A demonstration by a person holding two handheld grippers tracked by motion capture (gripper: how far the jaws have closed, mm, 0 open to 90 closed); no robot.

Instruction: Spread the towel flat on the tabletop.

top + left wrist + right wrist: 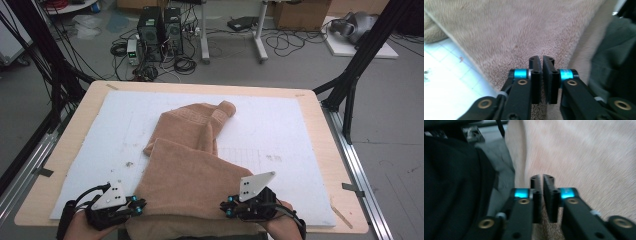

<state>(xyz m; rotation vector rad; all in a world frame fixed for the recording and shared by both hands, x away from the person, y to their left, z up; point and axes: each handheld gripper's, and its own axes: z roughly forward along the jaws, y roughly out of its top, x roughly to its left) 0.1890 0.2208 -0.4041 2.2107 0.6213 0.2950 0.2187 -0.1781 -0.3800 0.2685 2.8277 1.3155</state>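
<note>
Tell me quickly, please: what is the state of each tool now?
Left tool: closed on the near edge of the tan towel.
Right tool: closed on the same towel edge.

A tan towel (pixel 187 165) with a woven key-pattern band near its far end lies on a white mat (pixel 280 125) faintly gridded, over a pale wood worktop (pixel 327 150); the black fingers (pixel 535 75) carry turquoise collars and brass-coloured rivets

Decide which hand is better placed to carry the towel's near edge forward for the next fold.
Neither clearly. Left tongs and right tongs each pinch the towel at a near corner, so both should probably move together.
</note>
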